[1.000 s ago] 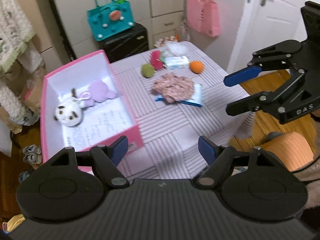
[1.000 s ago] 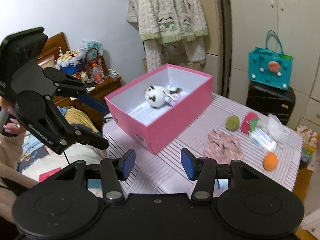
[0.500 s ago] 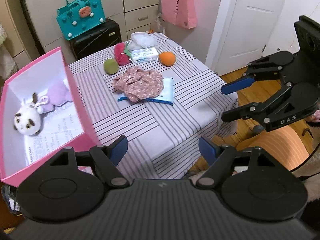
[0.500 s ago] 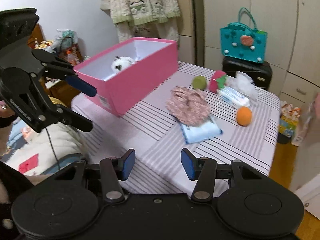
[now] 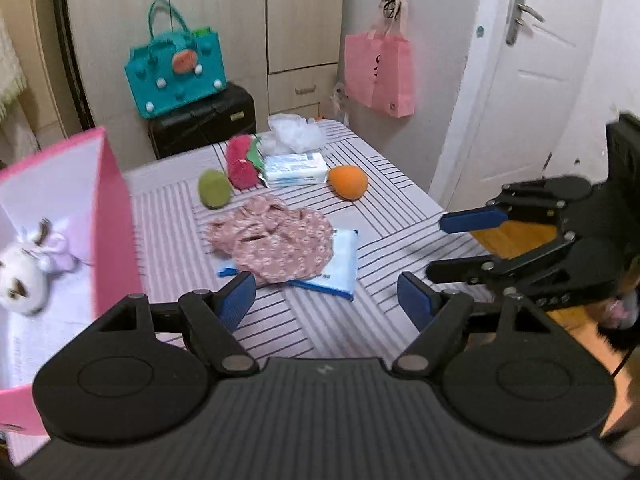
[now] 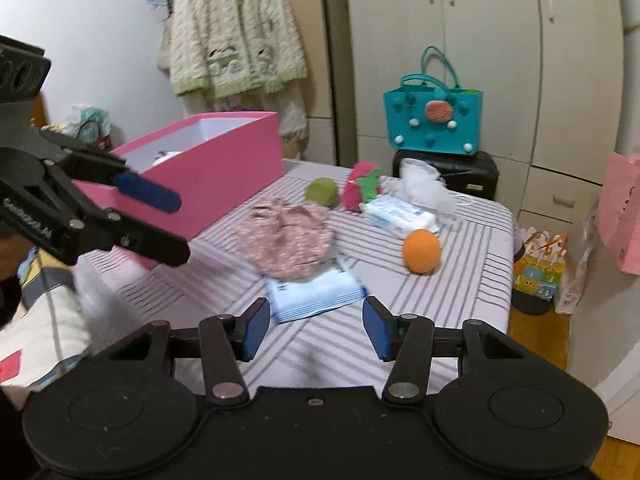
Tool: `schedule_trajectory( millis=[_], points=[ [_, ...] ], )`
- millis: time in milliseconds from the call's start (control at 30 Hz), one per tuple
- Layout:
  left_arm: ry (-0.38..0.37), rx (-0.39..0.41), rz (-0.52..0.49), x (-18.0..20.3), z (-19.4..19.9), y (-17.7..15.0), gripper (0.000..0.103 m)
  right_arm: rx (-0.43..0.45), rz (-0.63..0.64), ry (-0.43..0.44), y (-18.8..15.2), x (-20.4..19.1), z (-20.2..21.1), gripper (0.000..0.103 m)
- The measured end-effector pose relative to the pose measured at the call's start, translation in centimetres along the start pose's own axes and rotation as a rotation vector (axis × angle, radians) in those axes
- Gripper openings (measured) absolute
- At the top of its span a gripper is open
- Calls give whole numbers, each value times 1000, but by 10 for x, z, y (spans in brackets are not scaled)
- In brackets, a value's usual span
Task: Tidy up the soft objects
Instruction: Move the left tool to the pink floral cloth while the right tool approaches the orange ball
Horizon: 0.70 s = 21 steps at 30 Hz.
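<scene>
The floral pink cloth (image 5: 276, 240) lies bunched in the middle of the striped table (image 5: 392, 216), partly over a flat blue pack (image 5: 336, 264). Behind it sit a green ball (image 5: 215, 189), a red plush (image 5: 240, 162), a white tissue pack (image 5: 294, 166), a white mesh puff (image 5: 294, 132) and an orange ball (image 5: 348, 182). At the left, the pink box (image 5: 116, 216) holds a panda plush (image 5: 18, 280) and a purple plush (image 5: 60, 252). My left gripper (image 5: 326, 300) hovers open just short of the blue pack. My right gripper (image 6: 316, 326) is open and empty over the near table edge, facing the blue pack (image 6: 316, 292) and the cloth (image 6: 286, 240).
A teal bag (image 5: 176, 76) stands on a black suitcase (image 5: 204, 124) behind the table. A pink bag (image 5: 380, 72) hangs next to the white door (image 5: 532, 92). A knitted cardigan (image 6: 236, 36) hangs behind the box (image 6: 224, 168). A small gift bag (image 6: 540, 268) stands on the floor.
Both grippers have come down and closer to the table; the cloth and blue pack look larger. The left wrist view has swung right, pushing the pink box to the frame edge. Jaws unchanged.
</scene>
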<state>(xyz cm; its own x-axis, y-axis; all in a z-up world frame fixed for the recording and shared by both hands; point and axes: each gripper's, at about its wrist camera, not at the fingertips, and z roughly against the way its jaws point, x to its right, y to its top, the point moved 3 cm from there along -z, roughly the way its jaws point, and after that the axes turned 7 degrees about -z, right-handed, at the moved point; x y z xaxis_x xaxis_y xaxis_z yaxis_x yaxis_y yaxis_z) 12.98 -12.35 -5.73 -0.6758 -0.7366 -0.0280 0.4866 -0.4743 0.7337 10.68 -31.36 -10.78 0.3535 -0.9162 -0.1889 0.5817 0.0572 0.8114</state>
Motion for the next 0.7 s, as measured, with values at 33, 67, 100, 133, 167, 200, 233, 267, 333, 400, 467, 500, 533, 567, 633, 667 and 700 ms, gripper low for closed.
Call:
schedule_trajectory(
  millis=[33,67,100,133,167,200,233,267,333,400,467,500,533,567,633,667,700],
  points=[
    [4,2,0,1,-7,1,77,6,-4,-4,-1,4,-5,57],
    [17,3,-2,1,-14,2,77,13,-10,-7,-1,9,-11,57],
    [34,5,-3,1,-21,3,77,21,-15,-12,-1,14,-16,57],
    [53,12,-2,0,-27,4,77,28,-20,-17,-1,18,-20,57],
    [73,22,1,-2,-33,5,77,36,-23,-23,-1,23,-26,57],
    [93,33,6,-4,-38,6,77,45,-23,-29,-1,26,-31,57],
    [119,46,11,-7,-44,6,77,55,-19,-34,-1,30,-36,59],
    [139,57,17,-9,-50,7,77,61,-15,-41,0,32,-40,59],
    [181,68,25,-14,-61,7,77,72,-12,-54,2,38,-49,60],
    [213,54,21,-18,-74,5,77,77,-17,-64,6,44,-58,60],
    [228,25,24,-20,-86,4,77,80,-23,-63,11,49,-65,60],
    [232,20,27,-21,-91,4,77,78,-24,-64,14,51,-69,60],
    [231,16,28,-22,-96,5,77,76,-25,-72,17,52,-73,60],
    [227,15,27,-21,-99,5,77,74,-24,-82,19,54,-77,60],
    [219,20,26,-20,-105,6,77,67,-29,-105,24,58,-84,61],
    [219,25,24,-20,-107,7,77,62,-35,-116,26,59,-88,63],
    [221,31,21,-19,-109,7,76,57,-41,-122,27,61,-91,65]
  ],
)
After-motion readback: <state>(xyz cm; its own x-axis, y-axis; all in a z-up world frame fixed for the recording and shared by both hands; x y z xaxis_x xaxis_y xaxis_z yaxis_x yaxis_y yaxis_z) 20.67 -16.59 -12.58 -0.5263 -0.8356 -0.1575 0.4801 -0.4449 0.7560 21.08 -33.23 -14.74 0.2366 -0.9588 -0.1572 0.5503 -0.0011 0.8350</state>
